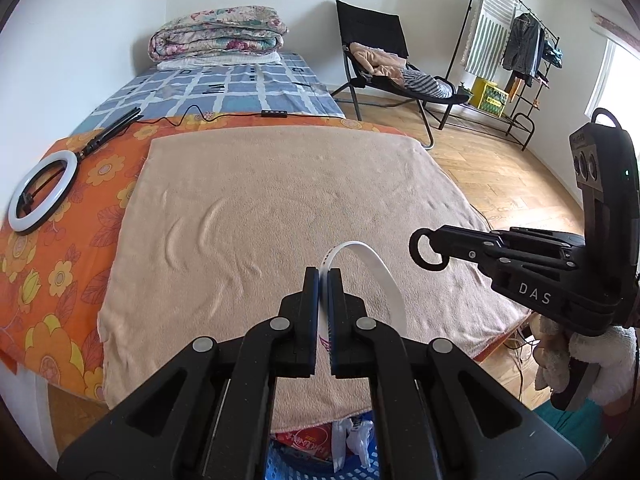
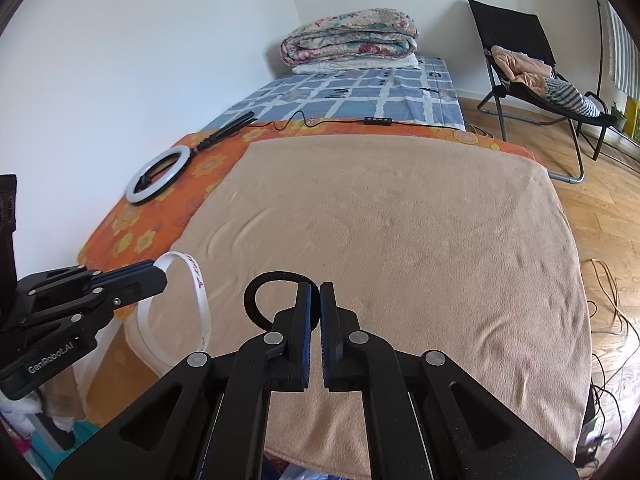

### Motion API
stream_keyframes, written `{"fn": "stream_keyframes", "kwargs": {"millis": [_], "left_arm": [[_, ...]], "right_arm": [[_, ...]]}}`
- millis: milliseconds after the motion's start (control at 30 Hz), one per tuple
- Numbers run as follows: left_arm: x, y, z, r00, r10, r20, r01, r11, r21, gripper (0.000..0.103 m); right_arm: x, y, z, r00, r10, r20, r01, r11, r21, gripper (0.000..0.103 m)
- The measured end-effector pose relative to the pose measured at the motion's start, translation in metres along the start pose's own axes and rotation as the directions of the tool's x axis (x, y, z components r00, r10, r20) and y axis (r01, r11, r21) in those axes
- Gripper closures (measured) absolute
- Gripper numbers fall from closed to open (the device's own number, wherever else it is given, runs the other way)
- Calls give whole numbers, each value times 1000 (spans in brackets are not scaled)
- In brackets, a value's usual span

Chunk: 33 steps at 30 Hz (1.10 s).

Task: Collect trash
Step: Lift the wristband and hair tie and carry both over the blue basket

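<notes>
My left tool is clamped on a white paper strip, a flat band that curls up out of the pads into a loop with red print I cannot read. Most of its lower run is hidden behind my own fingers. My right tool is clamped on a thin black elastic ring, round and matte; its far side is tucked between the pads and out of sight. Both are held above the near edge of the bed, over a fuzzy beige towel rumpled into soft ridges.

Below the near edge, a blue perforated plastic basket peeks out between my left tool's arms, cut off by the frame, with crumpled wrappers inside that are hard to make out.

Near the bed's left edge a white ring light lies flat on the orange flowered sheet, its black cable trailing across. A folded floral quilt sits at the far end.
</notes>
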State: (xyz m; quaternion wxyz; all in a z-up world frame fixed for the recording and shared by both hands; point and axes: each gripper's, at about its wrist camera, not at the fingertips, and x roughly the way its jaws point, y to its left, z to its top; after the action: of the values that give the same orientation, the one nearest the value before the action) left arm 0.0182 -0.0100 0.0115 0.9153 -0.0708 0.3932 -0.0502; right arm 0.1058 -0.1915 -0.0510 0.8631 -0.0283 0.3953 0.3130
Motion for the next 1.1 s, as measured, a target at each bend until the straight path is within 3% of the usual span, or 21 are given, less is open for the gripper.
{"fn": "stream_keyframes", "kwargs": {"millis": [233,567,1100], "left_arm": [[-21,-13,-32,1000,-5,-13,5,999,34,101],[-23,-24,-80,997,-7,-74,11,999,43,101],[4,-8,-146,979,12,-203,-13,1000,-3,101]], "right_arm": [[-23,18,-38,1000,12,-19,-13,999,-34,100],[-35,34,-92,997,34,-74,-39,997,-63,100],[-5,45,-153,977,63,-202,-76,995,-57,100]]}}
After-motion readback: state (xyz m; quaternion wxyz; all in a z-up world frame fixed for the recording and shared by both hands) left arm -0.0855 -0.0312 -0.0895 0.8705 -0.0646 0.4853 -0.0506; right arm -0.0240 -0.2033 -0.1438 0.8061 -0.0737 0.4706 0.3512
